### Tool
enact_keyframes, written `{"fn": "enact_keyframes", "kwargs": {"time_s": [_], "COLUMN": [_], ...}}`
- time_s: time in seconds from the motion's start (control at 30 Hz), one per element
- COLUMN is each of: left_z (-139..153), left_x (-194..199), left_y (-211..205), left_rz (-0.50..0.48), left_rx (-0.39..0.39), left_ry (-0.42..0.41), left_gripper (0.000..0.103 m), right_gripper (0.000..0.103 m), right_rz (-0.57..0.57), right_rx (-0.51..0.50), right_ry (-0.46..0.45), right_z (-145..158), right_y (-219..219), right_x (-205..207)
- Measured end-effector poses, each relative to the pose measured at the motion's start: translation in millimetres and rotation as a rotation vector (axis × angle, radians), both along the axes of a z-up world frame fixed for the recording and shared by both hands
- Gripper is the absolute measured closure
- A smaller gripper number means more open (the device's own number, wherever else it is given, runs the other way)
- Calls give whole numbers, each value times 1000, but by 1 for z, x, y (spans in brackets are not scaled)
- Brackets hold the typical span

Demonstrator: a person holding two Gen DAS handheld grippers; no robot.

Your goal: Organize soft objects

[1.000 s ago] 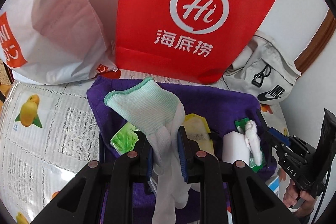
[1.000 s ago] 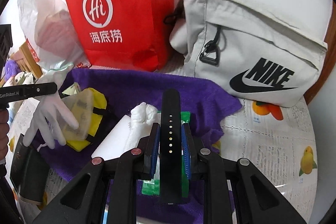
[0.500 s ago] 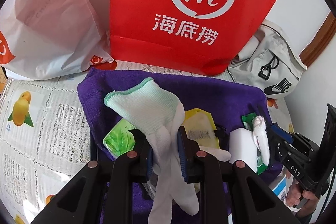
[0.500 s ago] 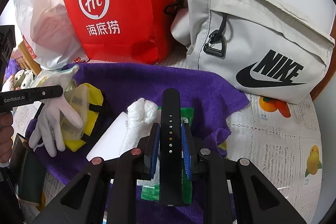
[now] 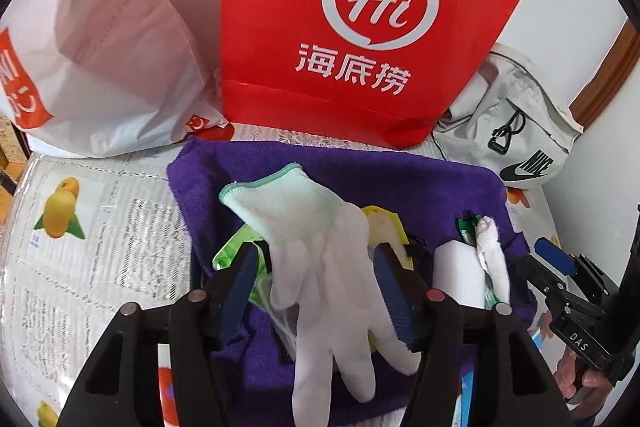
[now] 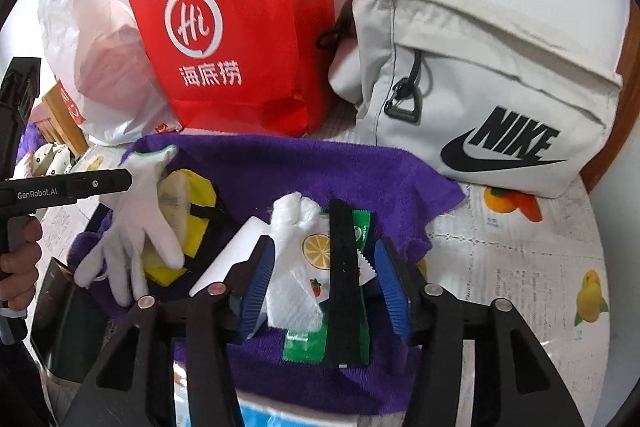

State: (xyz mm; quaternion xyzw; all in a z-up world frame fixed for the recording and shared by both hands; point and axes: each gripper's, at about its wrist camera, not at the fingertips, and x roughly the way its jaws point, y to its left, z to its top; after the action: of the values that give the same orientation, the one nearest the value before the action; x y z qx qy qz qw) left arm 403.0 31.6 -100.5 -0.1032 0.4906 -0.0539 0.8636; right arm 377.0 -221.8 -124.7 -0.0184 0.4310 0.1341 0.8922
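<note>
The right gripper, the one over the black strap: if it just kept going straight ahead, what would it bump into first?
Probably the black perforated strap and crumpled white tissue lying between the open right gripper fingers on the purple fleece towel; depth is unclear.

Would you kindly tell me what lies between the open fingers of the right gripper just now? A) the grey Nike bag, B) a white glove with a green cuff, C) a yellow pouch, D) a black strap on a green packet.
D: in the right wrist view the right gripper stands open around a black strap that lies on a green packet over the purple towel.
</note>
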Motion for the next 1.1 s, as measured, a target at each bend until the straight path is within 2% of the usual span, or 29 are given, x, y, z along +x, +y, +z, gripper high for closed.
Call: {"fn": "enact_keyframes", "kwargs": {"time_s": [0.1, 0.23, 0.37, 0.63, 0.7, 0.87, 1.1], "left_z": [12, 31, 52, 86, 93, 110, 115], "left_x": [-11, -32, -61, -128, -148, -197, -254], "left_y": [2, 4, 5, -11, -16, -26, -35], "left_rz": [2, 5, 8, -17, -25, -38, -31], "left_rx": [9, 23, 33, 59, 67, 88, 106], "left_ry": [-19, -51, -85, -144, -154, -202, -224], "left_gripper": [42, 36, 33, 27, 25, 12, 11], "right_gripper": [46, 35, 23, 6, 5, 3, 1], "right_rz": [-4, -22, -38, -107, -122, -136, -179], "right_rx": [7, 12, 14, 17, 11, -18, -17], "right_ry": [-20, -61, -102, -135, -140, -163, -201], "right_z": [13, 34, 57, 86, 91, 107, 119], "right_y": [0, 0, 0, -4, -5, -4, -6], "right_x": [-12, -34, -64, -132, -150, -194, -252]}}
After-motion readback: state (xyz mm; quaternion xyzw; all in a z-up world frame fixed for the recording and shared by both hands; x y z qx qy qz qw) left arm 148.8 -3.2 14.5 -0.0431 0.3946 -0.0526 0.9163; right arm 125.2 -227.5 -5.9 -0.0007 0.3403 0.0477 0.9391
